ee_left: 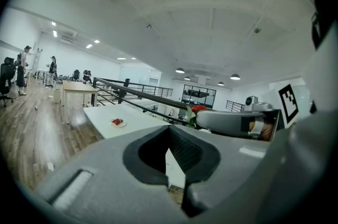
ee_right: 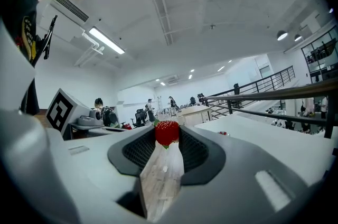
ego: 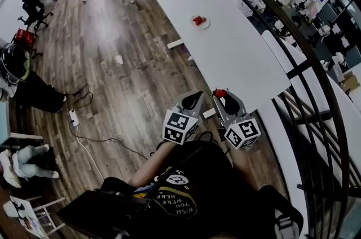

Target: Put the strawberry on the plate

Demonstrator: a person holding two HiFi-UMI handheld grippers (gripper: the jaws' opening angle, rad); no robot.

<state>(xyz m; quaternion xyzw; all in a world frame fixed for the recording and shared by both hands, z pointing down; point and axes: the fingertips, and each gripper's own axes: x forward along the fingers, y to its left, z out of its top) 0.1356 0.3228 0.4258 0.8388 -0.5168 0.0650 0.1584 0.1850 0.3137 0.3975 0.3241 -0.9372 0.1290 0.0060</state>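
A red strawberry (ee_right: 167,132) with a green leaf sits pinched between the tips of my right gripper (ee_right: 167,134), which is shut on it. From the head view this strawberry (ego: 219,93) shows at the right gripper (ego: 220,95), short of the near end of the long white table (ego: 237,52). A small white plate (ego: 206,24) holding red fruit lies toward the table's far end, well ahead of both grippers. The left gripper (ego: 194,98) is beside the right one, its tips meeting with nothing between them (ee_left: 169,130). The plate (ee_left: 122,123) is small and distant in the left gripper view.
A black railing (ego: 307,57) curves along the table's right side. A wooden floor (ego: 113,85) lies left, with a cable and power strip (ego: 73,118). A seated person (ego: 25,83) is far left; more desks and people stand at the back.
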